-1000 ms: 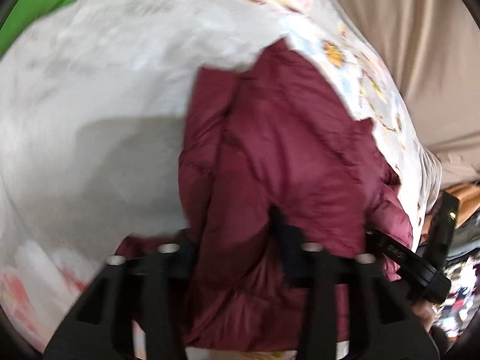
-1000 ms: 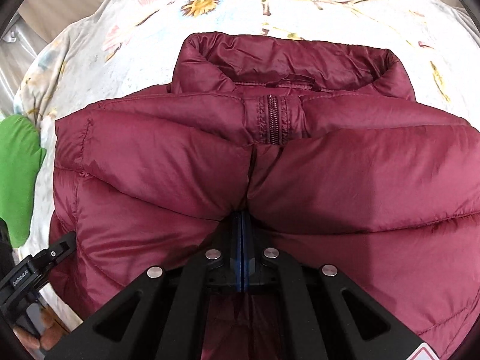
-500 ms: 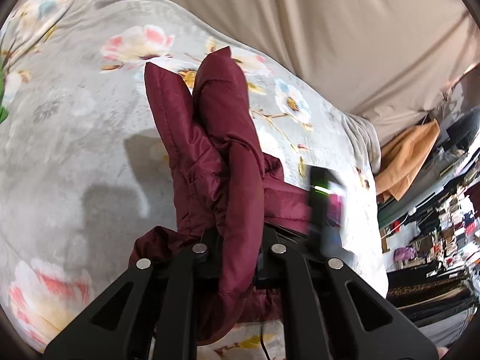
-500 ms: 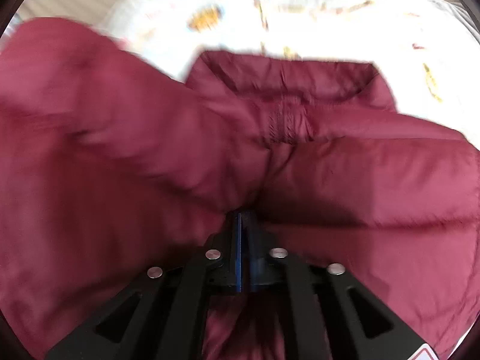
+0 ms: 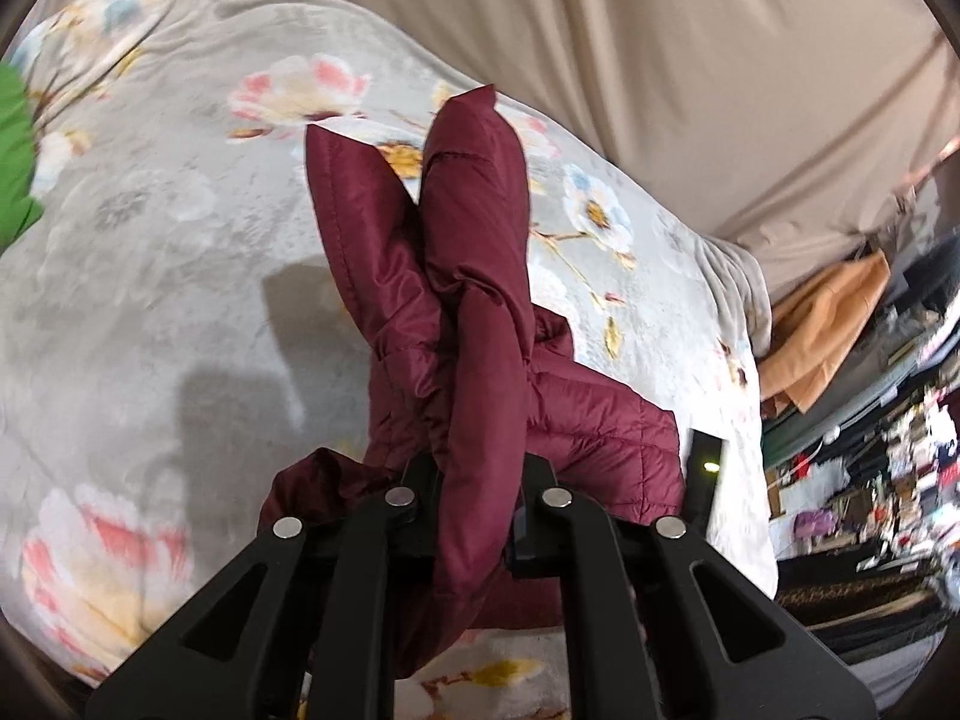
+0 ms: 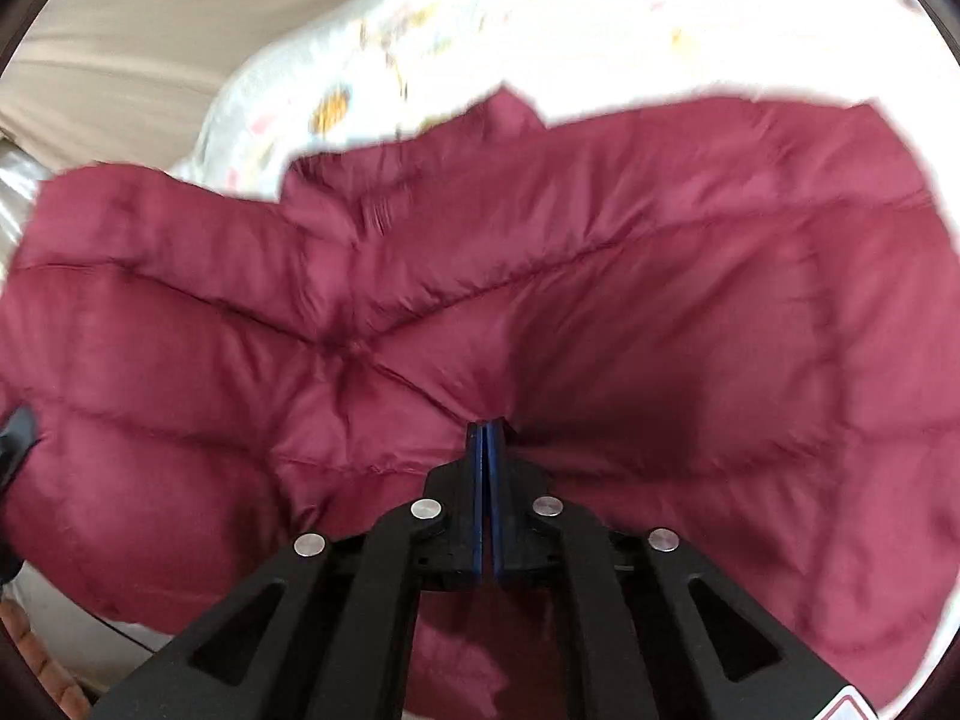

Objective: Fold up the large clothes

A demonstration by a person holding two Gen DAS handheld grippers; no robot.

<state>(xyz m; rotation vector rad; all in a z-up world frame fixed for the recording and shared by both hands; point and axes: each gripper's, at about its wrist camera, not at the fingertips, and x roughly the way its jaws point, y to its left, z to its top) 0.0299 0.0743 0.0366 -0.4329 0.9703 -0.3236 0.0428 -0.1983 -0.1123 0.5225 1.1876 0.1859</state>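
The left tool [image 5: 477, 516] is pinching a sleeve of the maroon jacket [image 5: 480, 300], lifting it above the bed [image 5: 150, 300]. The right tool [image 6: 486, 456] is clenching a thin fold of the jacket's body, so the slippery, puffy fabric may be sliding free mid-fold.

Maroon puffer jacket [image 5: 600, 420] on floral bedspread [image 5: 150, 300]

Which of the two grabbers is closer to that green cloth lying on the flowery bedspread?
Hard to say. The green cloth shows only at the left edge of the left wrist view, well apart from the left gripper, which clamps the maroon jacket. The right gripper view does not show it.
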